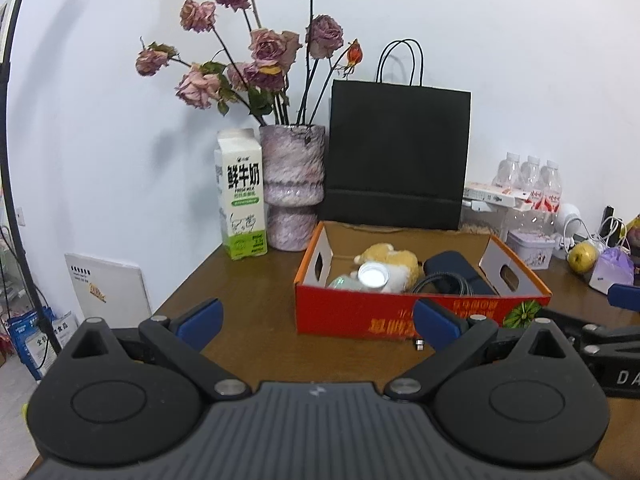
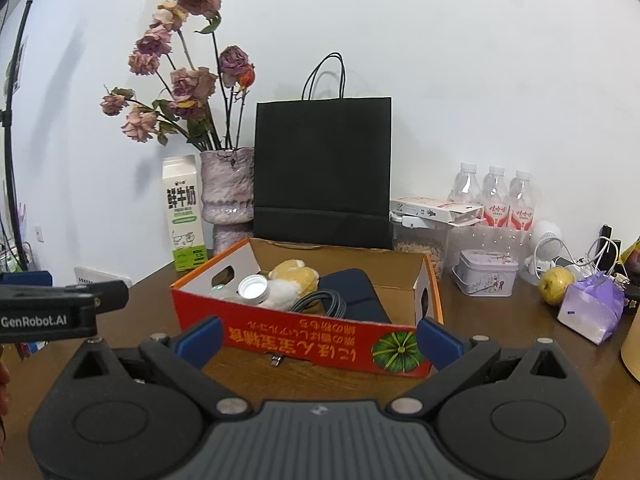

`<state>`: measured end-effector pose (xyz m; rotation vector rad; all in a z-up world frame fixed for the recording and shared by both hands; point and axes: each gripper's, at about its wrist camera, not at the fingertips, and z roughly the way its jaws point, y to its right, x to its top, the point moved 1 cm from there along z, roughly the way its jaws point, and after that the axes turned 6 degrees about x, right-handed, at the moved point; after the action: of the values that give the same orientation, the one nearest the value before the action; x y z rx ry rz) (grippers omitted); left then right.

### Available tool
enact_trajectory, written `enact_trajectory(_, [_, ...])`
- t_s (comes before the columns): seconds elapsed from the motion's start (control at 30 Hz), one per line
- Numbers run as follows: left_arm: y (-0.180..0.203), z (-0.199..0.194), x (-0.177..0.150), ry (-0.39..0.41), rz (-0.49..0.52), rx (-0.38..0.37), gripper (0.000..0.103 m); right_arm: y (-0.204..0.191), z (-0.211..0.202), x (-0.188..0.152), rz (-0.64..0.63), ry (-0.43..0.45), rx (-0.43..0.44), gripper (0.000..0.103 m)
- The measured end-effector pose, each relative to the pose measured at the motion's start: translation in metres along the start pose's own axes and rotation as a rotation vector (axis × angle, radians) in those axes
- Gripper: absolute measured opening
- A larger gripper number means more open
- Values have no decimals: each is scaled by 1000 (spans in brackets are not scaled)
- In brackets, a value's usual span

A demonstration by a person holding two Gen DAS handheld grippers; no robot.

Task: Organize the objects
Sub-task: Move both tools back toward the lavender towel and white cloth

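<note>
Red cardboard box [image 2: 304,332]: holds yellow plush toy [image 2: 294,276], white-capped bottle [image 2: 253,289], dark pouch [image 2: 352,292], black cable [image 2: 324,306]. My left gripper [image 1: 316,320], right gripper [image 2: 318,340]: spread, empty. Small metal clip [image 2: 276,360] just before box, unsorted.

Box [image 2: 304,334] on the bench [image 2: 500,328], plush toy [image 2: 294,276] and cable [image 2: 324,304] in it, paper bag [image 2: 322,172] behind it, milk carton [image 2: 184,214] to its left, tin [image 2: 486,272] to its right

Even bright indoor light; soft shadows of dried roses [image 1: 256,52] fall left on wall [image 1: 520,60]. Sharp centre, strong fisheye bending, dark corner vignette.
</note>
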<state>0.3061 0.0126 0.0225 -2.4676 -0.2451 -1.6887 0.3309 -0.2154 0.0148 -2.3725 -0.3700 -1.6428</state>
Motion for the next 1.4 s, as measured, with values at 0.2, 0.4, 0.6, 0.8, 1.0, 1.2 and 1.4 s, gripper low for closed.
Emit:
enact_trajectory(0.2, [-17, -14, -12, -21, 5, -3, 103, -11, -17, -14, -12, -13, 12, 103])
enact_trajectory(0.4, [-33, -26, -25, -45, 11, -7, 103, -20, -28, -33, -28, -48, 27, 103])
enact_trajectory(0.6, [-47, -32, -40, -79, 28, -15, 103, -28, -33, -53, -52, -102, 39, 103])
enact_trajectory(0.8, [-65, -32, -53, -110, 36, -22, 103, -39, -26, -71, -89, -170, 61, 103])
enact_trajectory(1.0, [-77, -31, -61, -131, 37, -13, 103, -48, -2, -75, -133, -223, 84, 103])
enact_trajectory(1.2, [-88, -29, -64, -146, 29, -11, 103, -53, 32, -68, -126, -275, 122, 103])
enact_trajectory(1.4, [-92, -28, -65, -150, 24, -10, 103, -47, 65, -75, -34, -327, 142, 103])
